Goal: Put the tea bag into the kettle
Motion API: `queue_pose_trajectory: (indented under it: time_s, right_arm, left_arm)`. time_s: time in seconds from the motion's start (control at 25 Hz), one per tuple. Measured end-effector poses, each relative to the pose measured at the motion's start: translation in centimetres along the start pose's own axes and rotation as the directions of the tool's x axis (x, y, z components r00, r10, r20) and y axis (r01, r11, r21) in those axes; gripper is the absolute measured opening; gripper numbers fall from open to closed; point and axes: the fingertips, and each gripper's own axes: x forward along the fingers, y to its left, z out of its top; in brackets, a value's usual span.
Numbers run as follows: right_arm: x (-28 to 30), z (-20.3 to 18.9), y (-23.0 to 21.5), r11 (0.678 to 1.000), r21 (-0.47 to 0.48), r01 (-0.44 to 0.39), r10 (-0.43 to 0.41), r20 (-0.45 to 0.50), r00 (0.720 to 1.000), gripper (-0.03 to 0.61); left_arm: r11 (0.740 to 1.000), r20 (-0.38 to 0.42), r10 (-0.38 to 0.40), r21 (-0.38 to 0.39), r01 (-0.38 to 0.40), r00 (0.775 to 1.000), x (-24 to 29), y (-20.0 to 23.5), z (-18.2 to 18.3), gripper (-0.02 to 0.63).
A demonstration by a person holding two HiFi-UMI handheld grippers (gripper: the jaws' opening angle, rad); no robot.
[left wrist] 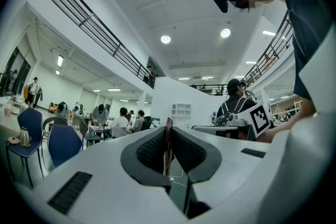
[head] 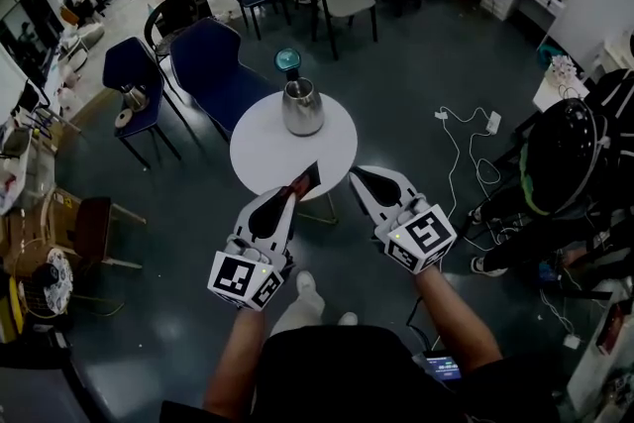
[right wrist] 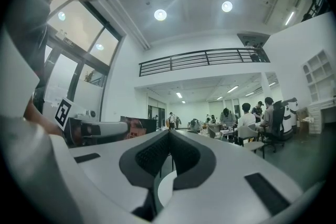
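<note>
— What's in front of me?
— Open office, dark floor. A round white table [head: 260,158] carries the squat steel kettle [head: 302,107], straight ahead of both tools.
— Which is nearer?
— My left gripper [head: 291,190]. It's clamped on the flat dark-and-red tea bag sachet [head: 305,180] over the table's near edge, long axis pointing kettleward. My right gripper [head: 358,177] is closed, empty. No print is legible.

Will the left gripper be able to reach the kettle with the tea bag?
Probably yes. The left gripper, shut on the tea bag, hangs at the near edge of the table, and nothing stands between it and the kettle.
</note>
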Motion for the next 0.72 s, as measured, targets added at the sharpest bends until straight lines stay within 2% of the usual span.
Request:
queue_pose_trajectory:
  time_s: [0.32,0.72]
  right_arm:
    - [5.9,-0.1,-3.3,1.000,0.003,0.026,-0.026,-0.005,1.000,0.018]
    - [12.2,-0.3,-4.5,0.999,-0.003,0.035,-0.035,-0.022,0.999,0.018]
  left_arm:
    - [1.000,-0.001,-0.011,-0.007,0.011,1.000,3.6,5.6,0.4,0.038]
    - [0.999,0.005,-0.016,-0.031,0.016,1.000,5.3,12.3,0.8,0.038]
